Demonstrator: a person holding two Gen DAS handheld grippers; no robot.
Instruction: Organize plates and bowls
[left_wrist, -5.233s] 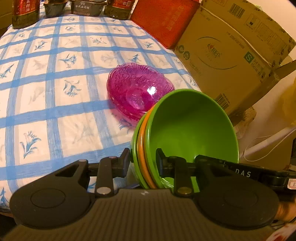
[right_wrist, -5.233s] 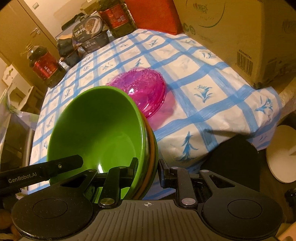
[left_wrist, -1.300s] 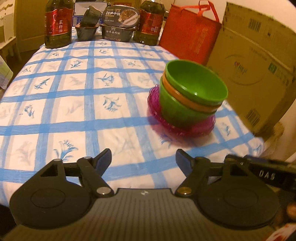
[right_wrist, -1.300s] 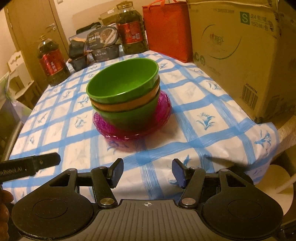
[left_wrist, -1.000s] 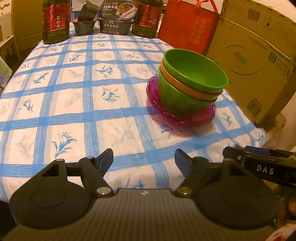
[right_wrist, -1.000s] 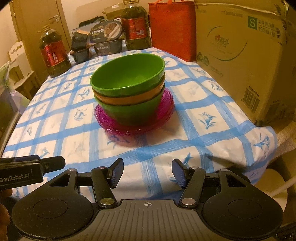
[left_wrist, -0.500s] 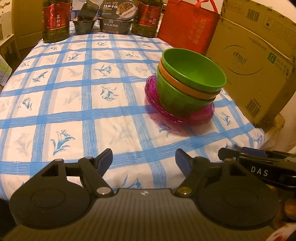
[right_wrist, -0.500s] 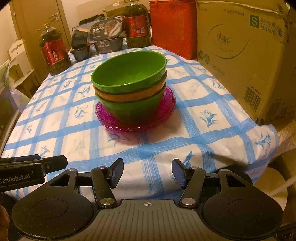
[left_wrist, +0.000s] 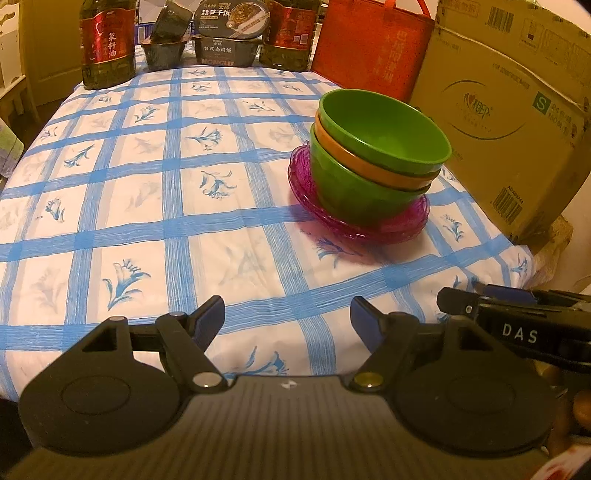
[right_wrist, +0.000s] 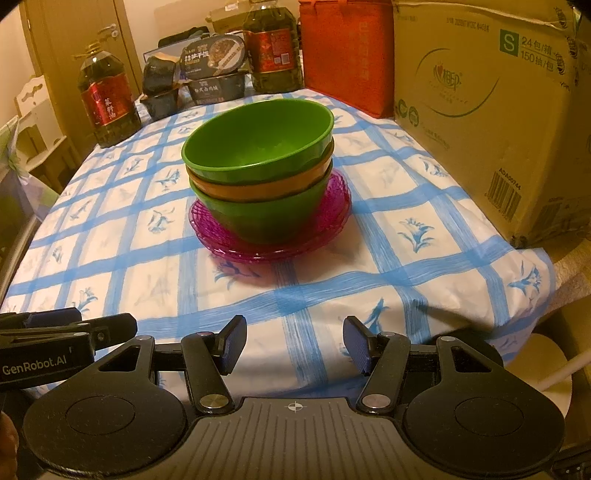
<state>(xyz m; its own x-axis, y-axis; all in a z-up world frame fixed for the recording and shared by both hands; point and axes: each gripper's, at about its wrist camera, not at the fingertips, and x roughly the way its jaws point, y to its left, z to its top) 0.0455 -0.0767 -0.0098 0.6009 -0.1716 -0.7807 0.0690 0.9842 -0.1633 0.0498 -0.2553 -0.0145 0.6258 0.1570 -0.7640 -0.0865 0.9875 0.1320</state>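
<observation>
A cardboard box (right_wrist: 480, 122) is seen along the right edge of the table (right_wrist: 110, 236), with a red bag (right_wrist: 345, 55) just beside it at the far right corner. Two oil bottles are counted along the far edge: one oil bottle (right_wrist: 107, 110) at the far left corner, a second oil bottle (right_wrist: 273, 44) next to the red bag. Between them, food trays (right_wrist: 214, 70) are stacked; their exact number cannot be told.

Three bowls are counted, nested upright: a green top bowl (right_wrist: 258, 142), an orange middle bowl (right_wrist: 258, 190) and a green bottom bowl (right_wrist: 266, 218). The stack is set on pink plates (right_wrist: 269, 247); several rims are visible, the count is uncertain. The pile stands towards the right edge of the table, near the cardboard box but apart from it. Nothing lies between the pile and either gripper.

The left gripper (left_wrist: 287, 321) is held above the near edge, jaws spread wide, nothing between them. The right gripper (right_wrist: 294, 345) is likewise held above the near edge, jaws apart and empty, well short of the bowls. Each gripper is partly visible in the other's view.
</observation>
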